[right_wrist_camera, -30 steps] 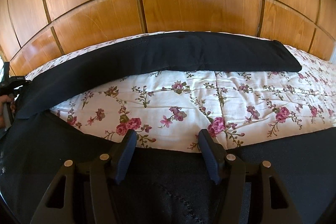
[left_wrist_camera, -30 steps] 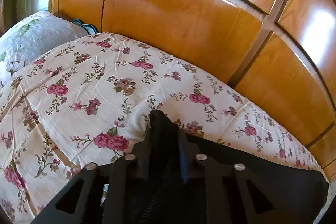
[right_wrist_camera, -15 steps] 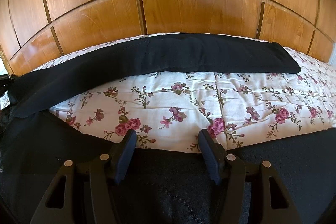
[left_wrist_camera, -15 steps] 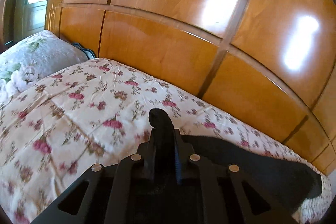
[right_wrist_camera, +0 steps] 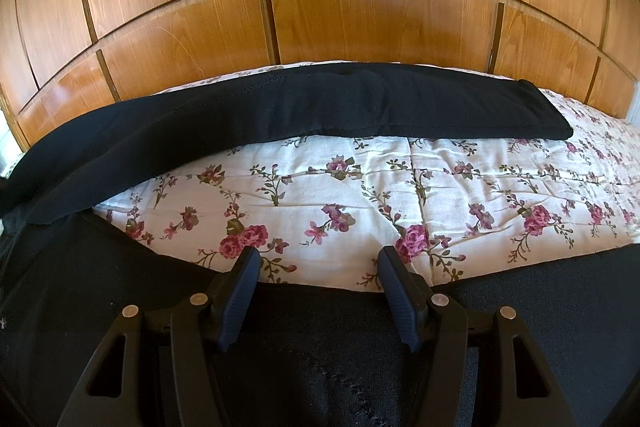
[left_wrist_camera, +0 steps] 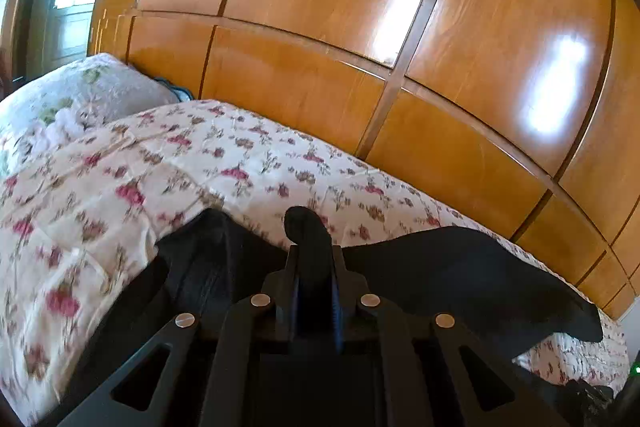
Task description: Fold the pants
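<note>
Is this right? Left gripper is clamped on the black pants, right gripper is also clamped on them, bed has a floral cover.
Not quite: the right gripper is open, its jaws standing apart over the black pants without pinching them, as the right wrist view shows. The left gripper is clamped on the pants, and the floral cover is right.

pants cut off at left edge; bedspread blurred; left fingertips hidden by cloth

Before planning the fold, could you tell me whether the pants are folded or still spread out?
Still spread: the pants have one leg stretched flat across the floral bedspread, the other leg apart, nearer the camera.
</note>
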The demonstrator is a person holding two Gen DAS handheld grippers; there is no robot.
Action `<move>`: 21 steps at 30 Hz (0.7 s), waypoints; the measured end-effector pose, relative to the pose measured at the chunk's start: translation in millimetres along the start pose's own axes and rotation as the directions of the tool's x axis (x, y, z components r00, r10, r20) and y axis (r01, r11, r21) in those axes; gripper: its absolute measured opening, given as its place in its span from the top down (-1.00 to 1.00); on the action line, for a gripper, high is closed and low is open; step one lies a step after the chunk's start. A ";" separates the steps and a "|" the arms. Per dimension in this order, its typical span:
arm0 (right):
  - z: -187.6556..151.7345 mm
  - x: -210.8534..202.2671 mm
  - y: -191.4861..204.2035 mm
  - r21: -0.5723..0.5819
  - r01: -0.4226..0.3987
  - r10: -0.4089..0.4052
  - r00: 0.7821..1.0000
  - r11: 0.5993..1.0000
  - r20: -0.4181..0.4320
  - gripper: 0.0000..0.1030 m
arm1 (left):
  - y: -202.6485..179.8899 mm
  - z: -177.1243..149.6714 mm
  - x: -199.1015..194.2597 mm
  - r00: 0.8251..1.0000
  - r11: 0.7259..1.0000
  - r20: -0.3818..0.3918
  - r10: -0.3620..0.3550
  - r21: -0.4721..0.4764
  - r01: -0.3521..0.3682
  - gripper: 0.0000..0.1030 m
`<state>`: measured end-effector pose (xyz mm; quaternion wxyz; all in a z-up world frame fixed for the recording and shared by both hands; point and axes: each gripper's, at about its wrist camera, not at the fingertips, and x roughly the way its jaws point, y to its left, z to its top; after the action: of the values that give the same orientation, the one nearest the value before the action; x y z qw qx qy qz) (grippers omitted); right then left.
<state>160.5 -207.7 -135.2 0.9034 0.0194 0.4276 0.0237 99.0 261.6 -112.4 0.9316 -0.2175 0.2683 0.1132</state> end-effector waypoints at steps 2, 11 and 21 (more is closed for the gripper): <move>-0.1 0.1 -0.3 -0.003 0.002 -0.002 1.000 1.000 -0.002 -0.20 | 1.3 -5.8 -4.7 1.000 1.000 -0.003 -0.004 -0.008 0.004 0.78; 0.2 -0.2 1.4 -0.015 0.011 -0.011 1.000 1.000 -0.007 -0.20 | 13.1 -20.3 -39.1 0.998 0.997 0.052 -0.046 -0.063 0.049 0.78; -0.5 -1.2 3.4 -0.025 0.023 -0.023 1.000 0.999 -0.008 -0.21 | 58.0 -58.8 -44.7 0.993 0.959 0.050 -0.105 -0.258 0.114 0.78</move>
<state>159.2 -204.4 -134.5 0.9021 0.0033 0.4310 0.0188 16.3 281.1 -152.6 0.9044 -0.3505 0.2220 0.0996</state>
